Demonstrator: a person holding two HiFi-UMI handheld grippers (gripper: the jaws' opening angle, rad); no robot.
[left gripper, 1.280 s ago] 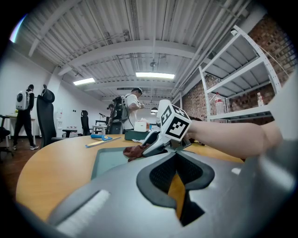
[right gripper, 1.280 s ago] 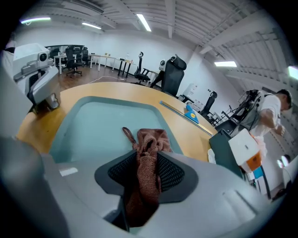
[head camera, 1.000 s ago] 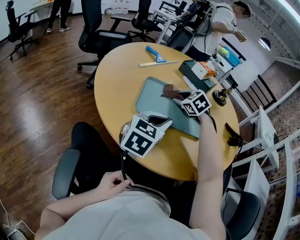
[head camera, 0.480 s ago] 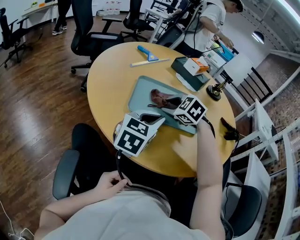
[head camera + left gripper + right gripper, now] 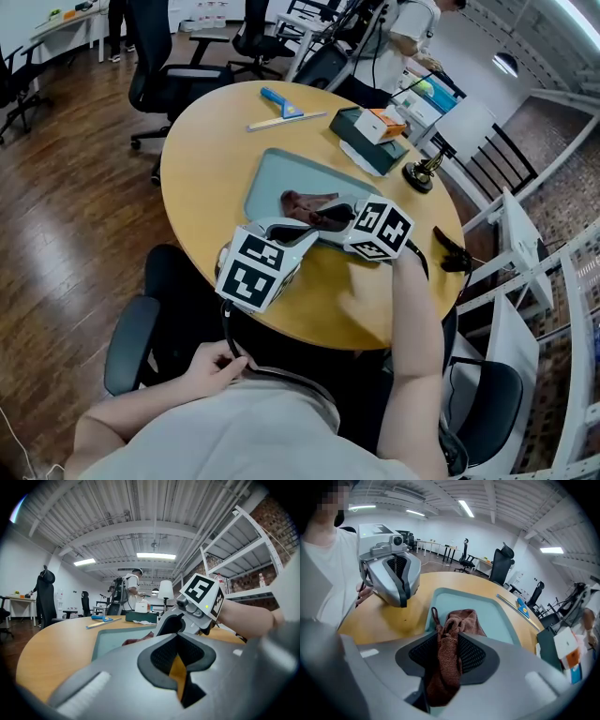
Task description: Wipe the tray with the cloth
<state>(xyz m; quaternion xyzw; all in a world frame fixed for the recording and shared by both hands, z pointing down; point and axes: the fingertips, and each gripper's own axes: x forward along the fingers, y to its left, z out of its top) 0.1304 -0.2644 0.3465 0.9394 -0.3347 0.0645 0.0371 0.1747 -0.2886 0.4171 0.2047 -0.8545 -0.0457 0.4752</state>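
A teal tray (image 5: 272, 178) lies on the round wooden table (image 5: 202, 159). A brown cloth (image 5: 302, 203) rests on the tray's near half, bunched up. My right gripper (image 5: 330, 215) is shut on the cloth (image 5: 457, 620), which hangs between its jaws over the tray (image 5: 499, 616). My left gripper (image 5: 292, 234) is at the tray's near edge, shut with nothing in it. From the right gripper view the left gripper (image 5: 403, 603) hovers over bare table beside the tray. The left gripper view shows the tray (image 5: 112, 639), a bit of cloth (image 5: 135, 641) and the right gripper (image 5: 165, 626).
A blue-handled scraper (image 5: 279, 100) and a long strip (image 5: 286, 120) lie at the table's far side. A dark green box (image 5: 366, 145) with a small white-and-orange box (image 5: 386, 122) sits far right, beside a small lamp (image 5: 417, 173). Office chairs and a standing person (image 5: 412, 33) are beyond.
My right gripper has dragged the cloth across the tray toward me and to the left. The left gripper has stayed at the tray's near edge.
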